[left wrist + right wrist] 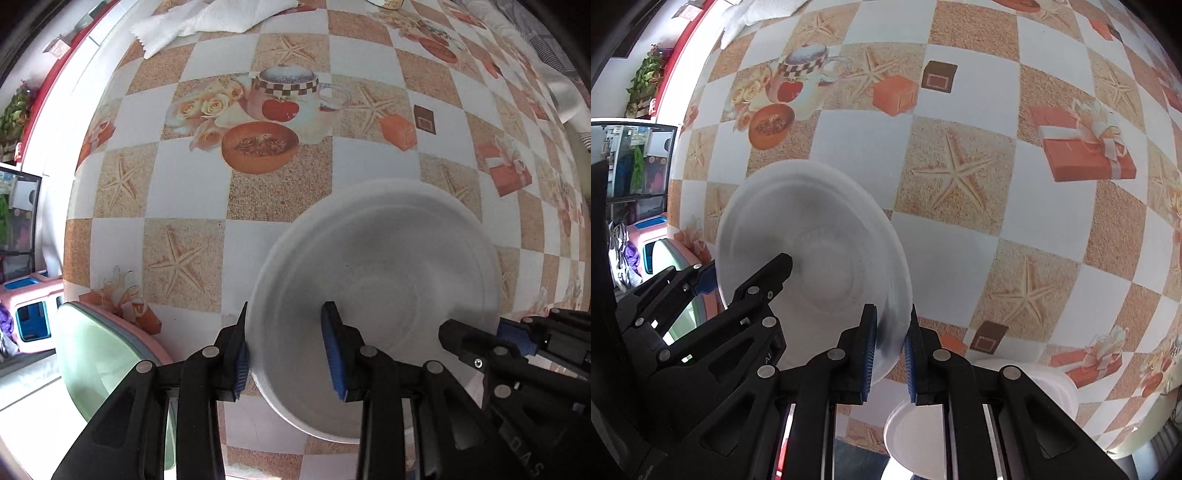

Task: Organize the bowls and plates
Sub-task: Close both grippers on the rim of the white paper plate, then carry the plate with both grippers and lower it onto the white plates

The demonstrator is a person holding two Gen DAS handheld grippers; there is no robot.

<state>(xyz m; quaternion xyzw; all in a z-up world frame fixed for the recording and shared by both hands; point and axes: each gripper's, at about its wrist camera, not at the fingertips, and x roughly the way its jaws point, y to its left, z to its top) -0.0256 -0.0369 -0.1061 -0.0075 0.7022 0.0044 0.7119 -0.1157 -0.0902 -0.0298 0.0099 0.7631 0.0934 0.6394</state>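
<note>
A white bowl [388,266] hangs just above the patterned tablecloth, blurred, held by both grippers at opposite sides of its rim. In the left wrist view my left gripper [288,350] is shut on the near-left rim, one blue pad outside the wall and one inside. My right gripper [487,332] shows at that view's right edge, clamped on the bowl's far side. In the right wrist view the same bowl [812,251] fills the left middle. There my right gripper [890,350] pinches the rim between narrow jaws, and my left gripper [746,273] reaches in from the left.
Two more white dishes [912,435] [1052,384] lie under the right gripper near the table's front edge. A pale green, pink-edged item [99,362] sits at the lower left by the table edge. A white cloth [221,18] lies at the far side of the table [184,206].
</note>
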